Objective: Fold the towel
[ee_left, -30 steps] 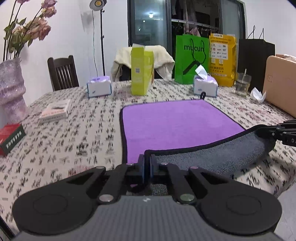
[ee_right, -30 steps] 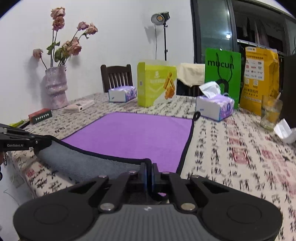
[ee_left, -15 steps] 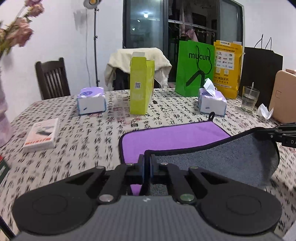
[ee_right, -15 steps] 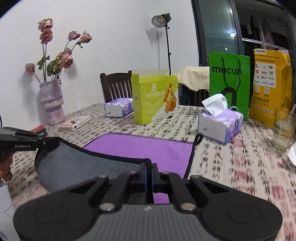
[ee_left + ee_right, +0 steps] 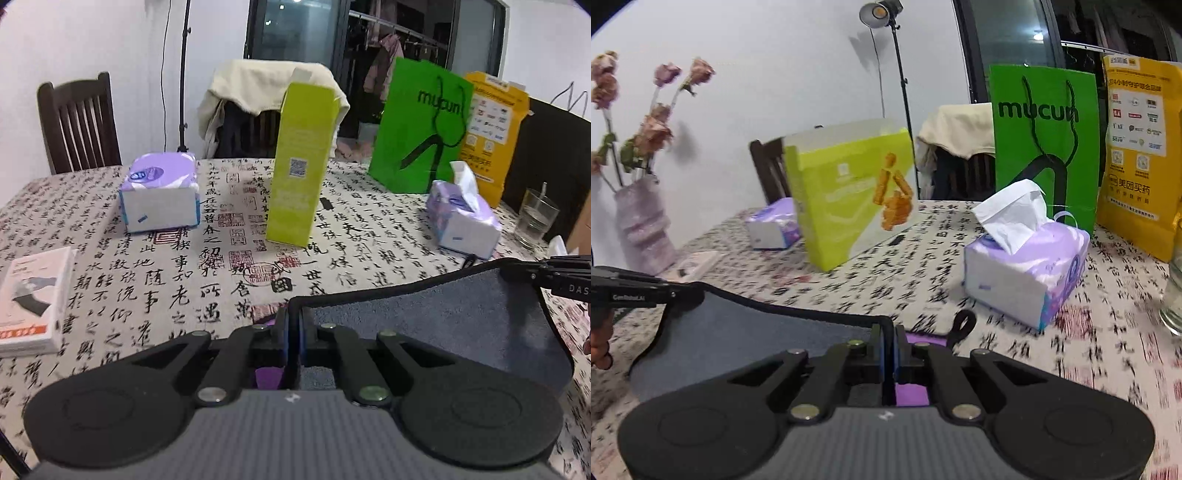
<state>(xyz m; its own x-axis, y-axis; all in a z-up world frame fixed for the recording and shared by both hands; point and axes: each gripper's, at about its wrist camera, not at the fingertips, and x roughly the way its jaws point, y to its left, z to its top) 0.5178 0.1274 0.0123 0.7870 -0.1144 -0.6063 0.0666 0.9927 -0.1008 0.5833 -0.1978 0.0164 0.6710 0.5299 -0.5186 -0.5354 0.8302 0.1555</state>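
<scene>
The green paper bag [image 5: 1045, 147] reads "mucun". The yellow bag [image 5: 1137, 147] carries "美团买药". The left gripper [image 5: 670, 295] body reads "GenRobot.AI".

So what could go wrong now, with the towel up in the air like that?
The towel hangs between the left gripper and right gripper, each pinching only its black edge, so a corner might slip out and spoil the fold. The tissue box sits close ahead of the right gripper and could get bumped. The drinking glass stands nearby too, and might tip.
</scene>
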